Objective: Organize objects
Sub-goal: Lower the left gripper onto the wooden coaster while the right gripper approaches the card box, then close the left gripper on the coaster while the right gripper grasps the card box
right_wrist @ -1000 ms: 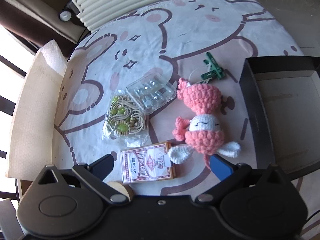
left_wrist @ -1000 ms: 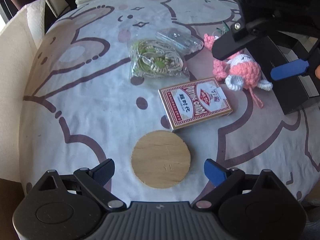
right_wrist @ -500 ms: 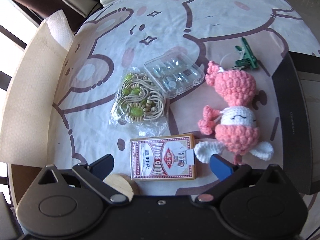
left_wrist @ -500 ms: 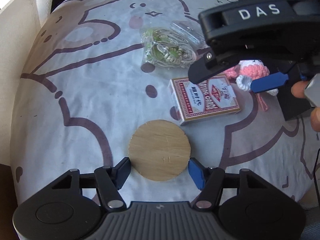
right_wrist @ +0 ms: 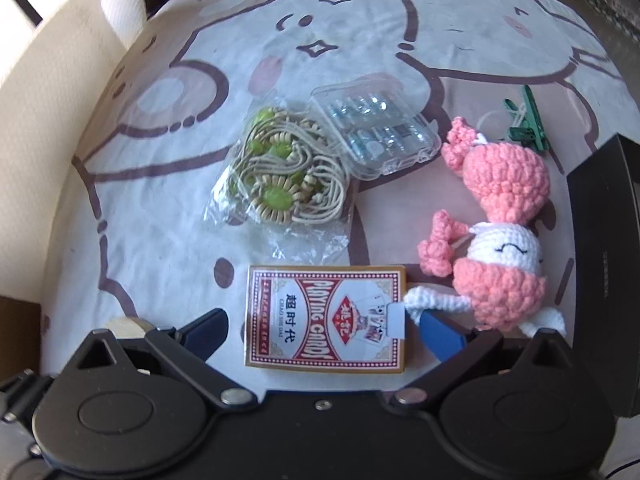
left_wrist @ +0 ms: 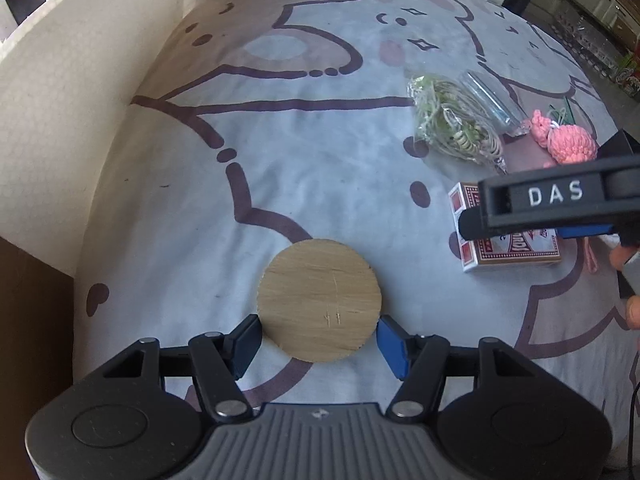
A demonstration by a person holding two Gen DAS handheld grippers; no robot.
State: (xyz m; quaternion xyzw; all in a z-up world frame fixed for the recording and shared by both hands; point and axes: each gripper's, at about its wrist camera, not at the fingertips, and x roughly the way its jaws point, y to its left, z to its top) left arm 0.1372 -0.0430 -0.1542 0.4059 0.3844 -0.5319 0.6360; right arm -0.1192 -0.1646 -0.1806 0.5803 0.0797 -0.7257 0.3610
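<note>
2 jaws flank wooden disc (left_wrist: pixel 319 299), card box (right_wrist: pixel 325 317)

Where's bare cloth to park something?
Bare cloth lies left of the wooden disc, out to the cream wall, and beyond the bead bag. It is crowded around the card box, clear case, crochet doll and black box.

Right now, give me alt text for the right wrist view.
The open right gripper straddles a pack of playing cards on a cartoon tablecloth. Beyond lie a pink crochet doll, a bag of beaded cord and a clear plastic case.
</note>
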